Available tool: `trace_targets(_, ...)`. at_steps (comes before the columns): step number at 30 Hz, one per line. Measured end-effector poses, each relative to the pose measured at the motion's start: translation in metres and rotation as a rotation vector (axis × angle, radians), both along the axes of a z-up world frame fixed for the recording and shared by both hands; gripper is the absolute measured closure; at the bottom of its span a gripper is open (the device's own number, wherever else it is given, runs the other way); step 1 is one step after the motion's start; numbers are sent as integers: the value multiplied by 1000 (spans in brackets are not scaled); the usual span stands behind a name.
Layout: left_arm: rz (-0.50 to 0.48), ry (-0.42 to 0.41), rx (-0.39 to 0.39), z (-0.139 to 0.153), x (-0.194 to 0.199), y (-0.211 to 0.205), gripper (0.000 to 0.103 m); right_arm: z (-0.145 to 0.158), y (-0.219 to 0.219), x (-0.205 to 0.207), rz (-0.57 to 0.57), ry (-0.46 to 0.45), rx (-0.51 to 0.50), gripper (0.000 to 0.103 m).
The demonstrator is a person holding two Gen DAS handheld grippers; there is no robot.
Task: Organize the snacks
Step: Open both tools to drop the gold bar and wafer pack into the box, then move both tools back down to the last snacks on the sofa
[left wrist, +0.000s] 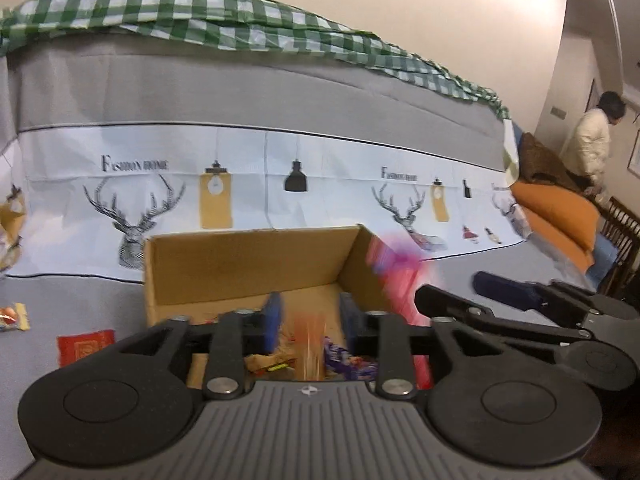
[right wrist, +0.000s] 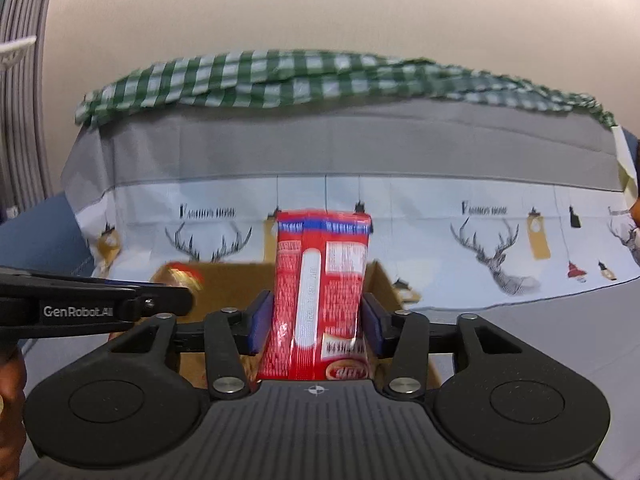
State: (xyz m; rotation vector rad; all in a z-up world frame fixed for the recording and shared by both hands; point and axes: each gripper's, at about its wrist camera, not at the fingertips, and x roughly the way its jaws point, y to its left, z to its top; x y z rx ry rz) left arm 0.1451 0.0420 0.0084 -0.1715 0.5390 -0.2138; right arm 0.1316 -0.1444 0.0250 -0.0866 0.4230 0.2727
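Hovering right gripper (right wrist: 316, 320), blue pads spread just off tall red foil snack packet (right wrist: 320, 296) standing upright between them, above open brown cardboard box (left wrist: 248, 264); left gripper (left wrist: 310, 320) parted, empty, alongside.

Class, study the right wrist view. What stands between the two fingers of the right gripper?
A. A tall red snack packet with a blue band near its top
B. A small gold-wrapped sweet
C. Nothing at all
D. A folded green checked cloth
A: the red snack packet stands upright between the fingers of the right gripper, above the cardboard box.
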Motion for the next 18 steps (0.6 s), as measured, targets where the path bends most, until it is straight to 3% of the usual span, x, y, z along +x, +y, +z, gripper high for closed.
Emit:
trace_targets(1,5,-4,2,1,-1,2,58,-1,2,-1,-3,-3,-8,35)
trace_targets(4,32,-8,11,2,-4,13,58,-1,5,-1,-6,-4,-7,33)
trace_targets(13,91,-4,-1,5,-18,58,53,0,26,-7,-16,3,51,33)
trace_targets(18,104,-51,85,5,-29,75,53,2,49,-15,10,-2,101,33)
